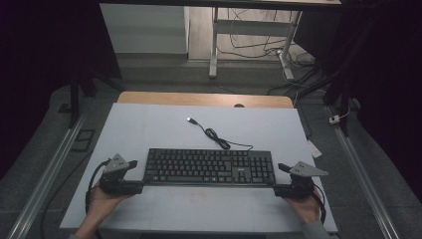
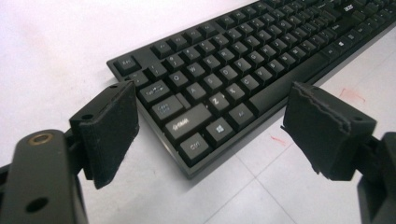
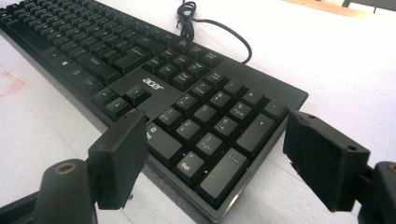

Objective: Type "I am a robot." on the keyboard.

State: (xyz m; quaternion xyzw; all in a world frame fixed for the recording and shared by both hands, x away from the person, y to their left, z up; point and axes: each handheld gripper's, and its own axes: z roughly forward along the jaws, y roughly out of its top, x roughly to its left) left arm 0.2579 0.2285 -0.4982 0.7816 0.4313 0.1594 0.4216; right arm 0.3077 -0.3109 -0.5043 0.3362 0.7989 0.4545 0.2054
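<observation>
High view: the keyboard (image 1: 209,167) lies across the near middle of the mat (image 1: 149,129), long axis left to right, keys up, cable (image 1: 214,133) trailing away. The left gripper (image 1: 137,175) and right gripper (image 1: 279,178) straddle its near corners, jaws apart, gripping nothing. Probably the approach step; next, both should close on the ends together

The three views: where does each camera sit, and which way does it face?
High view: above the near table edge, facing forward and down on the keyboard; both hands, left tongs and right tongs show.
Left gripper view: on the left tongs, facing the keyboard's Ctrl corner; two open jaws show.
Right gripper view: on the right tongs, facing the numpad corner; two open jaws show.
Shared: the keyboard on the white table.
</observation>
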